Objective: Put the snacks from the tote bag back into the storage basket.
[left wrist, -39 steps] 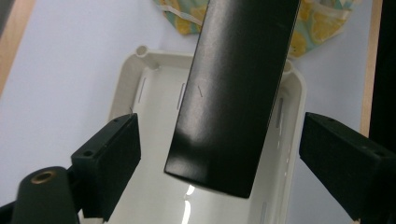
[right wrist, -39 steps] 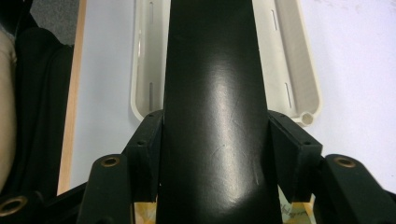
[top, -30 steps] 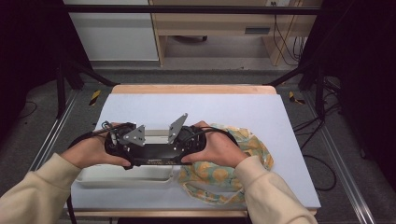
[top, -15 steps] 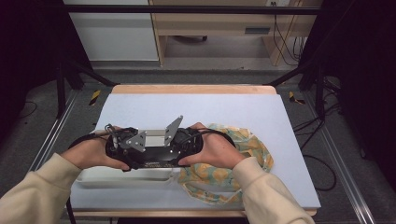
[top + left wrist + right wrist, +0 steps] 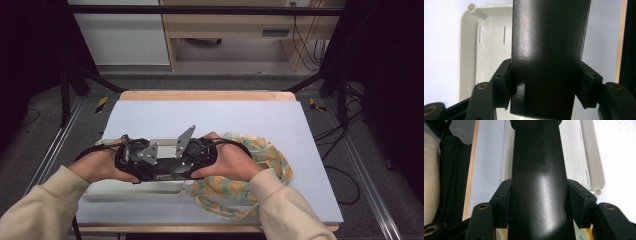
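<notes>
Over the near left of the table, both hands hold the grippers end to end with a long black object (image 5: 167,171) between them. In the left gripper view, my left gripper (image 5: 545,85) has just been closing its jaws, and both pads now press the flat sides of the black object (image 5: 549,45). My right gripper (image 5: 539,202) grips the glossy black object (image 5: 539,157) in the same way. From above, the left gripper (image 5: 137,155) and the right gripper (image 5: 200,152) show mainly their grey plates.
A white plastic tray (image 5: 130,189) lies under the hands near the table's front edge. A yellow-and-teal patterned cloth (image 5: 265,155) is bunched beside the right hand. The pale blue tabletop (image 5: 210,117) stretches behind them. A wooden strip edges the table.
The hands have drawn a little closer together. The right gripper's grey plate has tipped up more on edge. Both stay over the tray.
</notes>
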Available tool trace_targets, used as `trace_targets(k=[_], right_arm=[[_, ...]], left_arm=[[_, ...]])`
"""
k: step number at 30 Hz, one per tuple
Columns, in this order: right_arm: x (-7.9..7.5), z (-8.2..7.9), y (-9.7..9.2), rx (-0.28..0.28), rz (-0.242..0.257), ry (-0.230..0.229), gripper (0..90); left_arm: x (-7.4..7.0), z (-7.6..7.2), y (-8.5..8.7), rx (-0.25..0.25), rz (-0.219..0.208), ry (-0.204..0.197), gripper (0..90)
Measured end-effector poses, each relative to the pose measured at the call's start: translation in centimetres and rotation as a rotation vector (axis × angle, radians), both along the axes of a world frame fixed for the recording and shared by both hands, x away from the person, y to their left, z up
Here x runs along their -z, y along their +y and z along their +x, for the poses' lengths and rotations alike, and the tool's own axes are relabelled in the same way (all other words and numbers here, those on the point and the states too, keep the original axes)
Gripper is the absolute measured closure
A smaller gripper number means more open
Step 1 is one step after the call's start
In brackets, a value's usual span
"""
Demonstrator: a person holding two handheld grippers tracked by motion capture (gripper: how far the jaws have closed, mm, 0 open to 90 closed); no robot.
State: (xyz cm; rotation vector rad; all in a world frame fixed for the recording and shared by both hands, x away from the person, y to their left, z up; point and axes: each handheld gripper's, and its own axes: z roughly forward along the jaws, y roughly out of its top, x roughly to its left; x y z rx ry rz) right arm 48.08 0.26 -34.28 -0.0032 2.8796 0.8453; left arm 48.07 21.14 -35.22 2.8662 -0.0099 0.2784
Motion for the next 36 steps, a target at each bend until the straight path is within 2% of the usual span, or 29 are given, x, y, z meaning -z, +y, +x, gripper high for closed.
trace_targets(k=[3, 7, 11, 14, 17, 18, 21, 24, 26, 36], right_arm=[[0.3, 0.0, 0.1, -0.008, -0.016, -0.019, 42.2], [0.5, 0.0, 0.1, -0.002, -0.022, -0.015, 41.0], [0.6, 0.1, 0.0, 0.019, -0.009, -0.012, 26.8], [0.4, 0.0, -0.3, 0.040, 0.002, -0.019, 21.4], [0.1, -0.3, -1.1, 0.084, 0.044, -0.024, 18.7], [0.0, -0.4, -1.6, 0.116, 0.070, -0.011, 17.1], [-0.2, -0.7, -2.8, 0.165, 0.110, 0.002, 14.8], [-0.4, -0.9, -4.2, 0.233, 0.139, 0.000, 13.1], [-0.4, -1.1, -5.3, 0.308, 0.162, 0.010, 10.2], [0.0, -1.5, -9.5, 0.465, 0.234, -0.008, 8.0]], left_arm=[[0.1, -0.1, -0.2, 0.005, 0.016, -0.003, 42.9], [0.2, -0.1, -0.4, 0.002, 0.022, -0.009, 43.5], [0.5, -0.1, 0.0, -0.008, 0.039, 0.001, 43.7], [0.5, 0.0, 0.5, -0.013, 0.034, 0.005, 43.7], [0.5, 0.2, 1.3, -0.026, 0.026, 0.012, 43.7], [0.5, 0.2, 1.5, -0.031, 0.021, 0.010, 43.7], [0.2, 0.4, 2.2, -0.039, 0.014, -0.001, 43.6], [0.0, 0.5, 2.9, -0.052, 0.006, -0.004, 43.6], [-0.1, 0.6, 3.3, -0.063, 0.004, -0.004, 43.6], [-0.7, 0.3, 4.8, -0.079, -0.022, -0.020, 43.6]])
